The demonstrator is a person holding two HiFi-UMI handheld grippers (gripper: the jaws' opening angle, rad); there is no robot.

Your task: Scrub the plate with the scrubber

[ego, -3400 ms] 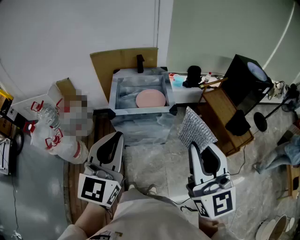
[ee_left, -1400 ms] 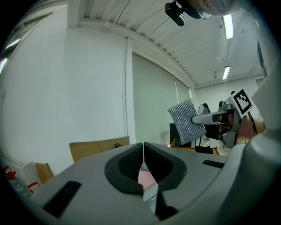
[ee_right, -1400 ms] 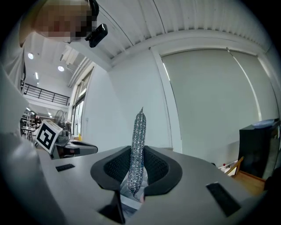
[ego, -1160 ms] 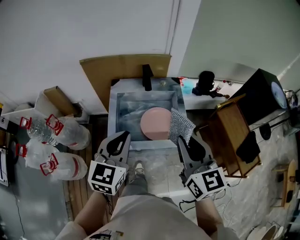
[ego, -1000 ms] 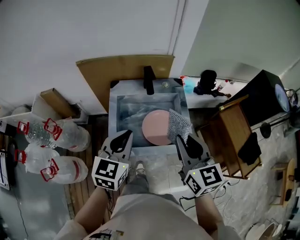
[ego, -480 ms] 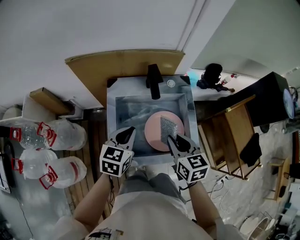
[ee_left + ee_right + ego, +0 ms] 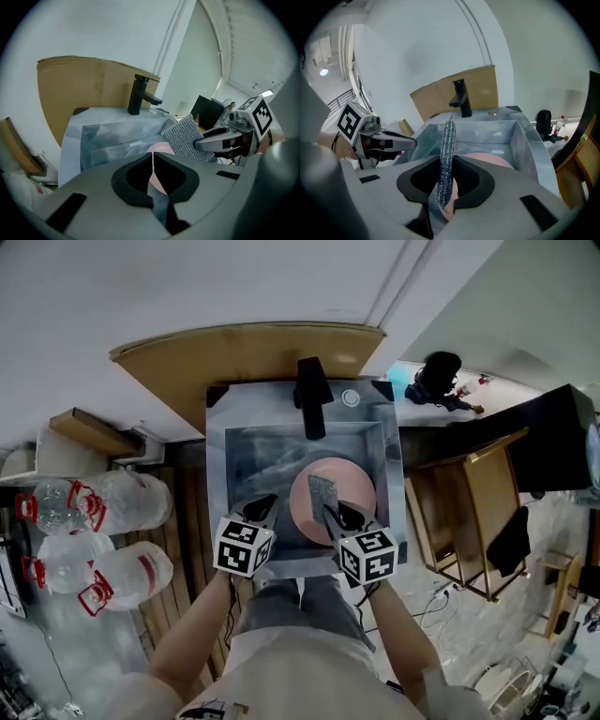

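A pink plate (image 7: 333, 498) lies flat in the right half of the grey sink (image 7: 230, 442). My right gripper (image 7: 330, 512) is shut on a silver mesh scrubber (image 7: 322, 492), which hangs over the plate's middle. In the right gripper view the scrubber (image 7: 446, 159) stands edge-on between the jaws with the plate (image 7: 492, 160) below it. My left gripper (image 7: 265, 510) is shut and empty, above the sink's near left part. In the left gripper view the plate (image 7: 161, 149) peeks past the closed jaws, with the scrubber (image 7: 187, 137) and right gripper (image 7: 201, 142) to the right.
A black faucet (image 7: 311, 395) stands at the sink's back rim with a cardboard sheet (image 7: 225, 357) behind it. Large water bottles (image 7: 103, 521) lie on the floor at left. A wooden cabinet (image 7: 469, 512) stands to the right of the sink.
I have stepped up to the sink. Both grippers moved forward over the basin, and the scrubber now hangs over the plate's middle instead of its right edge.
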